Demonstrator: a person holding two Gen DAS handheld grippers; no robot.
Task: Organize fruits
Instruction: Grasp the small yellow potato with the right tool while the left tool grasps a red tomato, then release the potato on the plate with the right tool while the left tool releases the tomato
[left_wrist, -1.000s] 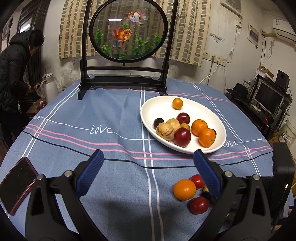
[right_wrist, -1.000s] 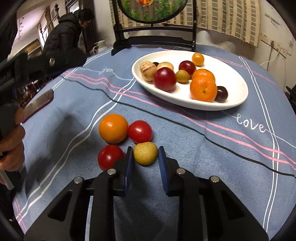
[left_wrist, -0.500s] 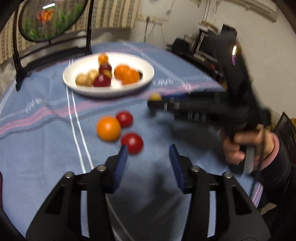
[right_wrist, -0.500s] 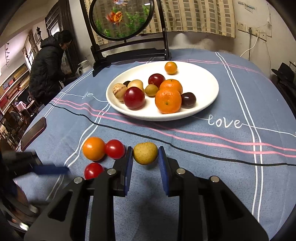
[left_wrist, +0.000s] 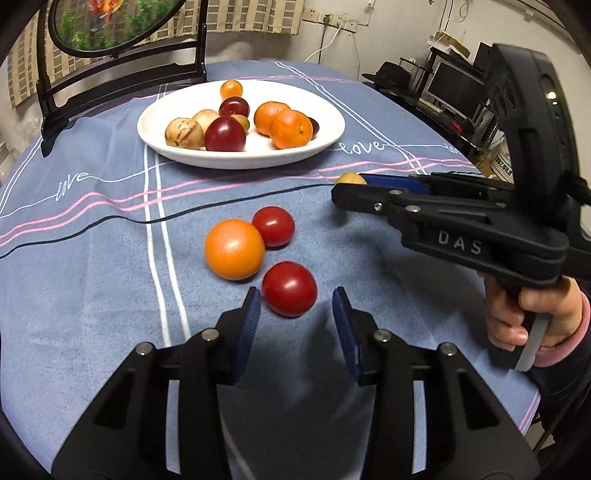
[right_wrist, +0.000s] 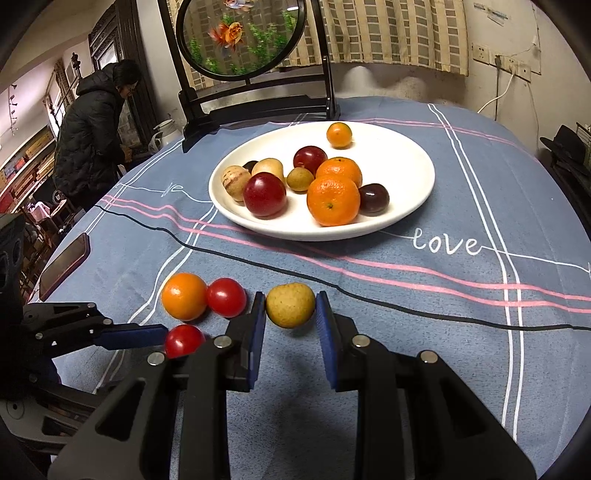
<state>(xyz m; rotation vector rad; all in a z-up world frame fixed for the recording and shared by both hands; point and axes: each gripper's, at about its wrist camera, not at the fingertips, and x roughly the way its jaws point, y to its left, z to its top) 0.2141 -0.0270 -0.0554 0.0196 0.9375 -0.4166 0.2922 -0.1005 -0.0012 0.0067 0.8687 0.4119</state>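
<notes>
- R gripper (right_wrist: 290, 321): both blue pads tight on a small yellow-green fruit (right_wrist: 290, 305), so it's clamped. Fruit is lifted off the cloth; shadow shows underneath it.
- Same fruit from L wrist cam: only a sliver visible at the R gripper's tip (left_wrist: 351, 178), between plate and loose fruit.
- L gripper (left_wrist: 295, 321): jaws apart, low over the cloth, straddling the near cherry tomato (left_wrist: 289, 288). Pads (left_wrist: 251, 314) not touching it; gap on both sides.
- Loose fruit on tablecloth (left_wrist: 92, 288): orange fruit (left_wrist: 235, 249) touching a 2nd cherry tomato (left_wrist: 273, 226); near tomato just beside both, in front.
- White oval plate (right_wrist: 406, 155) sits further back, well apart from the loose group. Holds 2 mandarins (right_wrist: 333, 199), 2 red plums (right_wrist: 265, 193), a dark plum (right_wrist: 374, 198), a small orange (right_wrist: 339, 134) alone at the far rim, plus several tan/brown fruits at left-centre.
- R hand (left_wrist: 532, 314) wraps the gripper's handle, finger on the trigger.
- Bkgd: round goldfish screen on black stand (right_wrist: 240, 37) behind the plate, phone (right_wrist: 64, 266) at the table's left edge, person in dark jacket (right_wrist: 92, 136) standing far left.
</notes>
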